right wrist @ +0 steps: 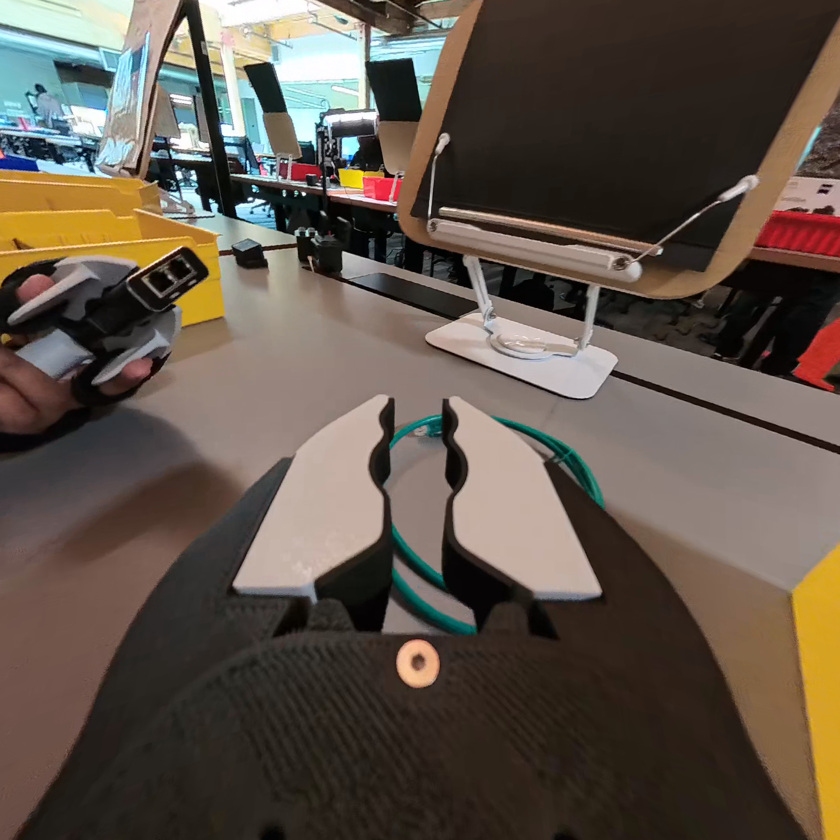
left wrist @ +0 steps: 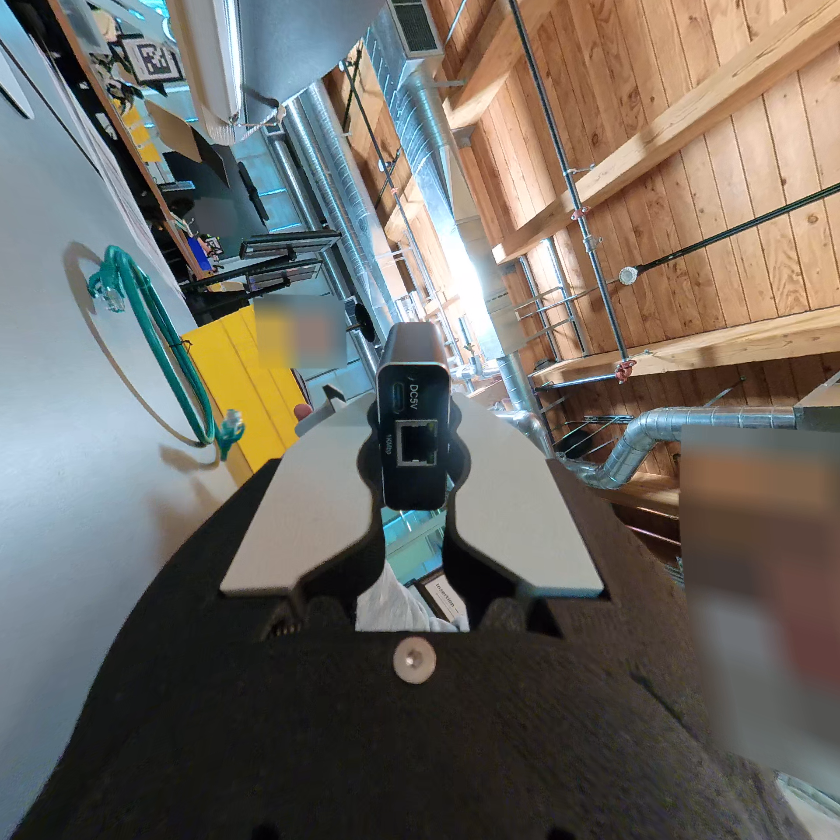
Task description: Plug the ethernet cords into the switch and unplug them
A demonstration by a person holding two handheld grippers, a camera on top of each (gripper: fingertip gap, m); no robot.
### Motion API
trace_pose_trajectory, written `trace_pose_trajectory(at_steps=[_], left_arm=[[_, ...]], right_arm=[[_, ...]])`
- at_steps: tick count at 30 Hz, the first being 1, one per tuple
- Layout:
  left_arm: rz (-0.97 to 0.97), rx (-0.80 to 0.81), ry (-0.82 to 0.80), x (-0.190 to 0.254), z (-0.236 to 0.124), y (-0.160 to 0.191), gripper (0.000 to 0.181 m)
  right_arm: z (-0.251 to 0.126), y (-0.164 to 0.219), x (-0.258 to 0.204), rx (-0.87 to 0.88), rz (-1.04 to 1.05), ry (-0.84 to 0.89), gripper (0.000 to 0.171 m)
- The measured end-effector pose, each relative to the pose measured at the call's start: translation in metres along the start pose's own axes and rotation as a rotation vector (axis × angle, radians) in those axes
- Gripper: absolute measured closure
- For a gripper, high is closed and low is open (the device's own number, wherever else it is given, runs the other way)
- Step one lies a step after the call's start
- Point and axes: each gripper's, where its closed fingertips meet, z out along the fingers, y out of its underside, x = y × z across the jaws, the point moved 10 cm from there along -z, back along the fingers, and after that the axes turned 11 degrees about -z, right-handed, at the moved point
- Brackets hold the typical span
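Observation:
My left gripper (left wrist: 413, 427) is shut on a small black switch (left wrist: 412, 436), held in the air and rolled sideways. Its near end shows one ethernet port and a small power port. In the right wrist view the same switch (right wrist: 157, 284) shows at the far left with two empty ports at its free end, held by the left gripper (right wrist: 104, 309). A green ethernet cord (right wrist: 563, 459) lies coiled on the grey table (right wrist: 295, 386). My right gripper (right wrist: 417, 409) is open just above the coil, one plug (right wrist: 422, 431) showing between its fingertips. The cord (left wrist: 177, 359) also shows in the left view.
Yellow bins (right wrist: 104, 236) stand at the table's left, and a yellow box edge (right wrist: 818, 659) at the right. A white stand (right wrist: 522, 350) holding a dark board (right wrist: 613, 127) is behind the cord. Small black items (right wrist: 318, 250) sit farther back.

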Motion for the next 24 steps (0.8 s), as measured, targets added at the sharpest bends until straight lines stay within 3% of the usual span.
trace_pose_trajectory(at_steps=[5, 9, 20, 22, 24], left_arm=[[0.013, -0.039, -0.047, -0.003, 0.003, 0.004, 0.158], [0.032, -0.08, -0.078, -0.005, 0.008, 0.009, 0.158], [0.019, -0.152, -0.107, -0.013, 0.014, 0.017, 0.158], [0.014, -0.155, -0.108, -0.014, 0.014, 0.017, 0.158], [0.01, -0.161, -0.107, -0.013, 0.014, 0.016, 0.158]], right_arm=[[-0.015, 0.002, 0.015, -0.031, -0.031, 0.039, 0.143], [-0.017, 0.012, 0.016, -0.145, -0.067, -0.065, 0.136], [0.038, 0.036, -0.026, -0.52, -0.315, -0.238, 0.132], [0.043, 0.037, -0.029, -0.543, -0.329, -0.236, 0.156], [0.04, 0.031, -0.03, -0.473, -0.374, -0.19, 0.158]])
